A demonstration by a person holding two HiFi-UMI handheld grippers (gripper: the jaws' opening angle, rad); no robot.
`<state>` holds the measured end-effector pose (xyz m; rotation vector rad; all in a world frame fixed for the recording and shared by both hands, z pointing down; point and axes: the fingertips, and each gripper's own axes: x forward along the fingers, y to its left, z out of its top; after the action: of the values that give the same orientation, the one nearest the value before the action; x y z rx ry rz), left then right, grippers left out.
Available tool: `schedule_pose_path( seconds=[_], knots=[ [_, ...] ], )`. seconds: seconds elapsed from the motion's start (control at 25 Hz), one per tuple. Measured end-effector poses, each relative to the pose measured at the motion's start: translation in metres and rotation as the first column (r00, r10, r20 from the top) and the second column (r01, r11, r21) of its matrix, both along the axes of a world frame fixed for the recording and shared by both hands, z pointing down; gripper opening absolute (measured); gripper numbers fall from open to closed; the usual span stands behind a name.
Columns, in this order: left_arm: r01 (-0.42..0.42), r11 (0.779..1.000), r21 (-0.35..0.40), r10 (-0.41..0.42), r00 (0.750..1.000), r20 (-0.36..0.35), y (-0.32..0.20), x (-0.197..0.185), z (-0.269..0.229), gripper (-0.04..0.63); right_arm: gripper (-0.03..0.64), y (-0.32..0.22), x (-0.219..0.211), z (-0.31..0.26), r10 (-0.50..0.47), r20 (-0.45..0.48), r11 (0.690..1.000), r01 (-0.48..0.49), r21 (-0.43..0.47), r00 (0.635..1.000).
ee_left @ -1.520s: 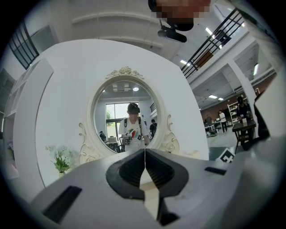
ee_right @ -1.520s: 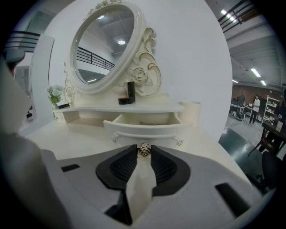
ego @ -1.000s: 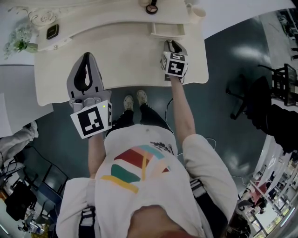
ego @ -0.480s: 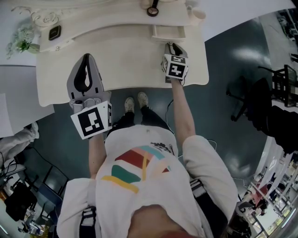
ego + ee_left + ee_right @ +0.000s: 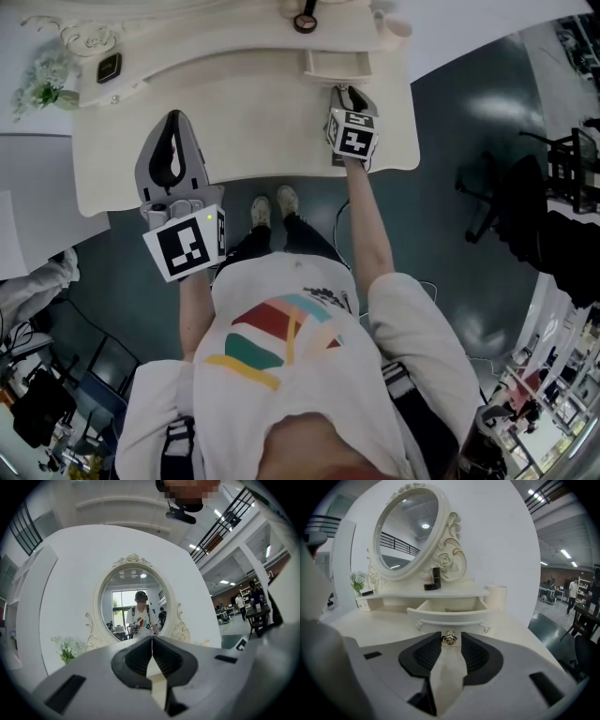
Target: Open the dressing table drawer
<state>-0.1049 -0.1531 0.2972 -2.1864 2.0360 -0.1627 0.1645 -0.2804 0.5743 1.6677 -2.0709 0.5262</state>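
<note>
at the left, the left gripper (image 5: 174, 117) hangs over the front of the cream-white dressing table (image 5: 253, 141). its jaws are pressed together on nothing, and it faces the oval mirror in a carved white frame (image 5: 133, 606).

further right, at the back of the tabletop, the small cream-white drawer with a curved front (image 5: 337, 64) stands pulled well out of the low raised shelf. its pale inside is in plain sight, so the opening looks done or nearly so.

it is probably light and rigid and likely slides easily. a crooked pull could bind it, and a long one might draw so shallow a box right out.

the only sensible hold is the small ornate round metal knob (image 5: 449, 638) at the middle of the front. it is hard and likely slippery, so it needs a square pinch.

the front carries a thin raised moulding with a little stud near each end.

the right gripper (image 5: 351, 94) points at that front. its jaws have just been opening, and the knob sits between the pads, which stand narrowly apart and do not seem to press it.
</note>
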Motion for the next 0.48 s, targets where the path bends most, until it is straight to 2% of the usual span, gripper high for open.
schedule_pose_path(
  seconds=[0.12,0.48],
  knots=[
    [-0.001,1.0,0.006,0.001,1.0,-0.001,0.001,0.001,-0.002,0.006,0.153,0.001,0.004,-0.004,0.015,0.008,1.0,-0.015,0.014,1.0],
    [-0.002,0.999,0.049,0.003,1.0,-0.026,-0.001,-0.002,-0.018,0.006,0.153,-0.001,0.011,-0.053,0.028,0.022,0.993,-0.03,0.11,0.999]
  ],
)
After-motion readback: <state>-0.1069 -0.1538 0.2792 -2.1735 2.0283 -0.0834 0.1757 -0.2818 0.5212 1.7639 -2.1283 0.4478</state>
